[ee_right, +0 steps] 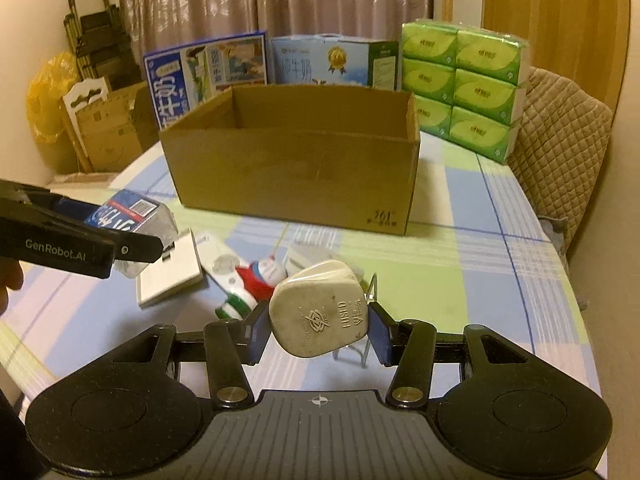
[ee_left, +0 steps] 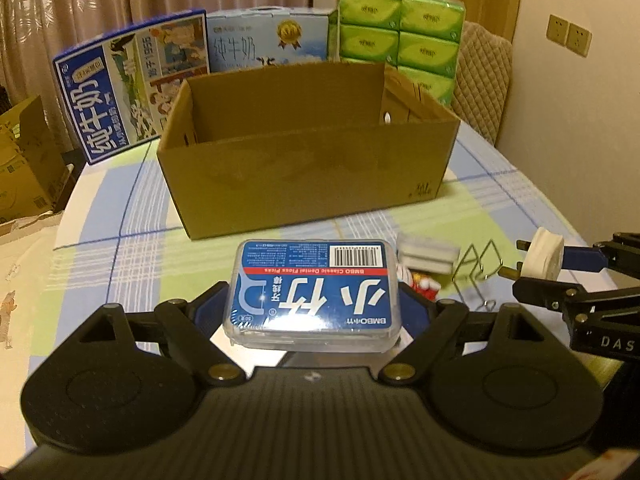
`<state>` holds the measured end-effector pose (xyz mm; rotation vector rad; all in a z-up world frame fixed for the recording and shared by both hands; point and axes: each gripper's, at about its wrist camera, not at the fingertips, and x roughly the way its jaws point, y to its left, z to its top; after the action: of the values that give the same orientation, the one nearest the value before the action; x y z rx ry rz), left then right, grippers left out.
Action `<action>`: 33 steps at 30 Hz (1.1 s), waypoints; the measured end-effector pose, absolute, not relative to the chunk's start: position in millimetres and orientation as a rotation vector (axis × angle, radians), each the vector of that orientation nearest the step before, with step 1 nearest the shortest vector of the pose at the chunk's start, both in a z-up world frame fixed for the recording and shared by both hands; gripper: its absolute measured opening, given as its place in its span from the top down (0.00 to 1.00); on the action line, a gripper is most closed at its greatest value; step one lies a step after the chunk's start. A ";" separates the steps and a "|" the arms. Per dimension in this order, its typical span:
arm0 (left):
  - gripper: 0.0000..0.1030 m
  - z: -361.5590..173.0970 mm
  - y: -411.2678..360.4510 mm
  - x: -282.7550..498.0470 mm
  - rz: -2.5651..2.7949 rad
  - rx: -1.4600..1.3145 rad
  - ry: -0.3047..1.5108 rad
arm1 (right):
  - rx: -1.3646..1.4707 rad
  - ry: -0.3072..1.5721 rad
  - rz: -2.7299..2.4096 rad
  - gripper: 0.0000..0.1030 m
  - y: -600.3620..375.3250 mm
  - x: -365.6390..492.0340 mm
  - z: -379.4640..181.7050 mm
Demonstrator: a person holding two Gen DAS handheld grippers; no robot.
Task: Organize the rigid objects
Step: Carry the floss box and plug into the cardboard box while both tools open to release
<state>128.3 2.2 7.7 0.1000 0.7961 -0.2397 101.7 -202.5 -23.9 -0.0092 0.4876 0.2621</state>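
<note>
My left gripper (ee_left: pixel 314 300) is shut on a blue and clear dental floss pick box (ee_left: pixel 314 290), held above the table in front of the open cardboard box (ee_left: pixel 308 160). It also shows in the right wrist view (ee_right: pixel 132 216). My right gripper (ee_right: pixel 318 326) is shut on a white fused plug (ee_right: pixel 320 312), held above the table; the plug shows at the right of the left wrist view (ee_left: pixel 540 258). The cardboard box (ee_right: pixel 296 168) stands behind both, open at the top.
On the checked tablecloth (ee_right: pixel 480 248) lie a white flat box (ee_right: pixel 170 272), a red, white and green tube (ee_right: pixel 240 284), a small white block (ee_left: pixel 428 258) and a wire clip (ee_left: pixel 478 270). Milk cartons (ee_left: pixel 132 84) and green tissue packs (ee_right: pixel 468 84) stand behind the box.
</note>
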 end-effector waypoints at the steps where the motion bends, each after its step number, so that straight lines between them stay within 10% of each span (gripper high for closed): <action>1: 0.19 10.7 1.9 130.6 -0.237 0.099 0.793 | -0.004 0.483 0.263 0.54 -203.2 103.2 -18.9; 33: 0.19 49.1 6.1 320.9 -0.185 0.097 0.752 | 0.132 0.506 0.221 0.54 -220.9 304.5 88.4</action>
<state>320.9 6.1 49.1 0.0971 0.7516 -0.1852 304.5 -220.9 88.4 0.1318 0.5062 0.2210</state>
